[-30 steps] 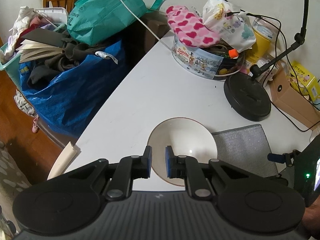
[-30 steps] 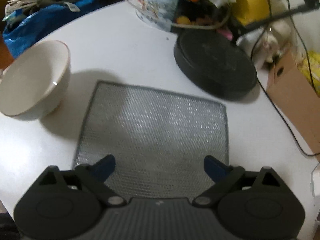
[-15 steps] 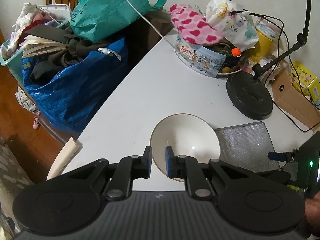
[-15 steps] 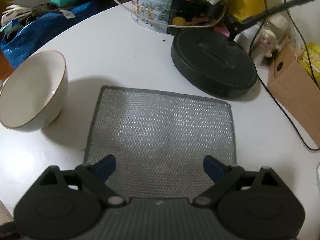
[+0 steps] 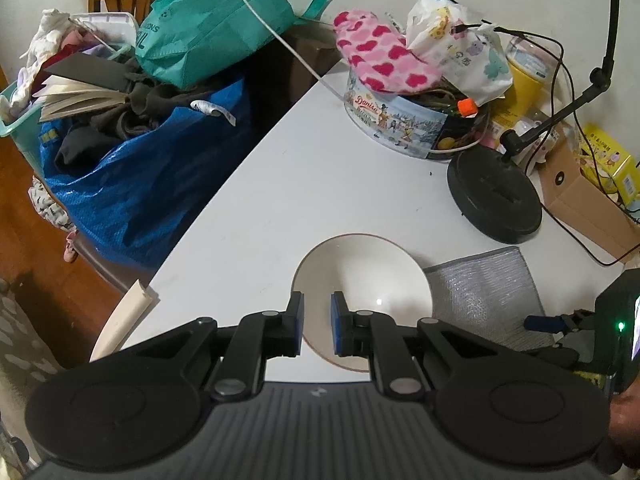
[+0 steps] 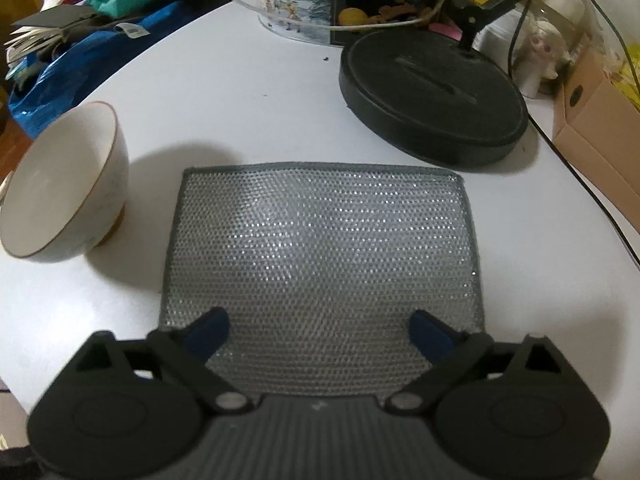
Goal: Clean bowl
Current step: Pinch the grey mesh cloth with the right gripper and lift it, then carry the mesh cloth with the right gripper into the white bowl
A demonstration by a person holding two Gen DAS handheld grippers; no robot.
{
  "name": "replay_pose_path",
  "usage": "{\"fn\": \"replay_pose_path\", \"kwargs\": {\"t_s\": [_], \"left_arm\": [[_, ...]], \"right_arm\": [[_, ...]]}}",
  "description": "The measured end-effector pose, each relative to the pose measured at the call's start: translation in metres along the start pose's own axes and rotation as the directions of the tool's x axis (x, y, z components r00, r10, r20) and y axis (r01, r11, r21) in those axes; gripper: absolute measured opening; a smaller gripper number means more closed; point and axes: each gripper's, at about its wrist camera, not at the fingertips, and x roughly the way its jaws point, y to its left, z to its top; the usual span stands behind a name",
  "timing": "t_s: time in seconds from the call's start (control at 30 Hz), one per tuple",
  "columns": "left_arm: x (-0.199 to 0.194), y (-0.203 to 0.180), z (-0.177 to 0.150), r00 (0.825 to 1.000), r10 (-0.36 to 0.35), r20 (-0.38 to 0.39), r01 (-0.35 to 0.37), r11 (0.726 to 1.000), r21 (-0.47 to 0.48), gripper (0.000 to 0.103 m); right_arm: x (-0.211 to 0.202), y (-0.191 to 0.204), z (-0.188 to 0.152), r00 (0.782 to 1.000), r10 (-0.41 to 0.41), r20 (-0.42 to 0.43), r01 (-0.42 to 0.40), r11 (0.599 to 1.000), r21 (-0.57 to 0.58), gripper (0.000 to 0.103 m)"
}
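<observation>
The bowl [image 5: 362,280] stood upright on the white table [image 5: 320,184], cream inside with a thin brown rim, near the table's near edge. The left tongs [image 5: 317,322] hung over the bowl's near-left rim, their blue pads drawn close with only a narrow gap between them. The rim showed through that gap, but the left wrist view did not make clear whether the pads touched it; nothing was seen pinched between them.

Just right of the bowl lay a silvery mesh cloth [image 6: 320,248], flat on the table, its left edge close to the bowl's foot but apart from it. In the right wrist view the bowl [image 6: 64,184] sat at the left, its mouth appearing tipped toward the camera. The right tongs [image 6: 320,330] were spread wide above the near edge of the cloth, one blue tip over the near-left corner, the other toward the near-right corner, gripping nothing. Whether the tips touched the cloth could not be told.

Farther off, right of centre, a round black lamp base [image 6: 432,92] rested on the table beyond the cloth, and a picture-printed biscuit tin [image 5: 400,124] stood behind it. A blue bag [image 5: 132,184] sat off the table's left side.
</observation>
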Motion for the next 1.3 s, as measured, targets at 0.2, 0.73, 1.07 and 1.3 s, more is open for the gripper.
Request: {"fn": "replay_pose_path", "kwargs": {"t_s": [0.2,0.73,1.07,1.3], "left_arm": [[-0.002,-0.001,-0.002,1.0,0.004,0.002,-0.004,1.0,-0.002,0.012],[-0.019,-0.012,-0.016,0.999,0.02,0.027,-0.019,1.0,-0.007,0.012],[-0.017,-0.015,-0.037,1.0,0.013,0.019,-0.012,0.999,-0.052,0.012],[-0.002,0.004,-0.027,1.0,0.016,0.012,-0.015,0.996,-0.086,0.012]], "right_arm": [[-0.007,0.0,0.004,1.0,0.022,-0.005,-0.022,0.999,-0.027,0.034],[-0.063,-0.045,0.019,0.941,0.276,0.196,-0.304,0.944,0.131,0.004],[-0.107,-0.022,0.051,0.901,0.275,0.336,-0.266,0.961,-0.071,0.004],[-0.091,0.032,0.084,0.902,0.286,0.325,-0.157,0.915,-0.371,0.004]]}}
